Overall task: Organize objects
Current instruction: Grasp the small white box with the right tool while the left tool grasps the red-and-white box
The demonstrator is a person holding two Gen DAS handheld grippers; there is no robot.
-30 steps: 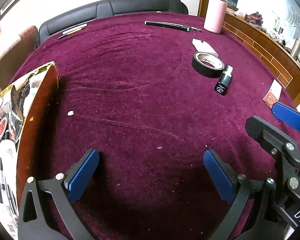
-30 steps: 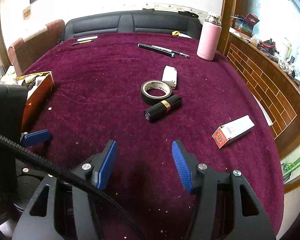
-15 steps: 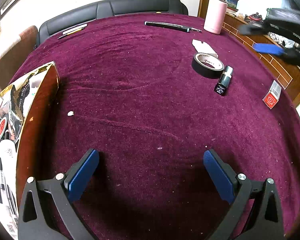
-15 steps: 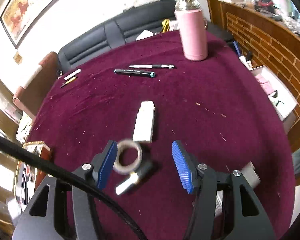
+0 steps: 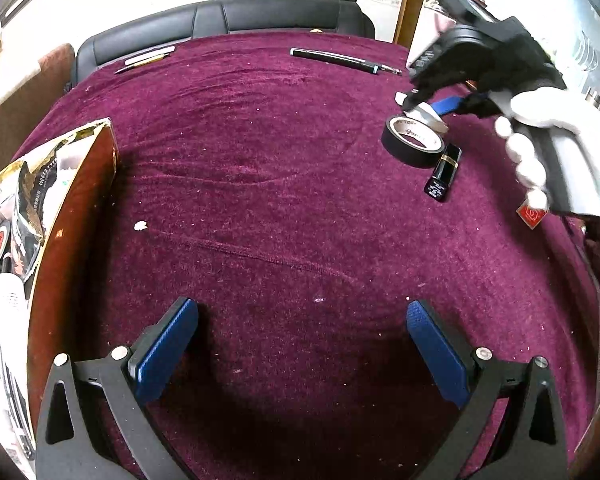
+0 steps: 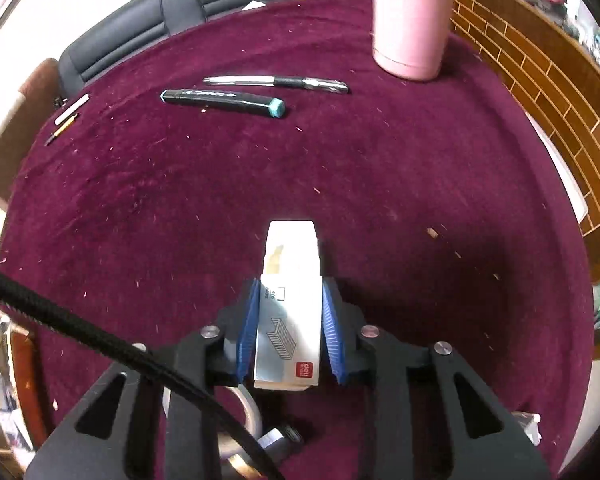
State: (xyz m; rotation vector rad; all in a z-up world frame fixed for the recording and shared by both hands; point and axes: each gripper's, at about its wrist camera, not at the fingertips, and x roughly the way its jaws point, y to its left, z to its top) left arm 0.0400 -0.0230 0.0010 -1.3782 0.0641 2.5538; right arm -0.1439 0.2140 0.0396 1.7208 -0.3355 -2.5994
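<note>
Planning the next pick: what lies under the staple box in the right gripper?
Below the staple box held by the right gripper, part of the tape roll shows on the cloth; the gripper covers the rest.

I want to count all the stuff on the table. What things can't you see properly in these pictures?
- pink bottle: right wrist view, top cut off by the frame edge; hidden in the left wrist view.
- tape roll: right wrist view, mostly hidden under the right gripper.
- red and white box: left wrist view, mostly covered by the gloved hand.
- storage box: contents cut off at the left edge.
</note>
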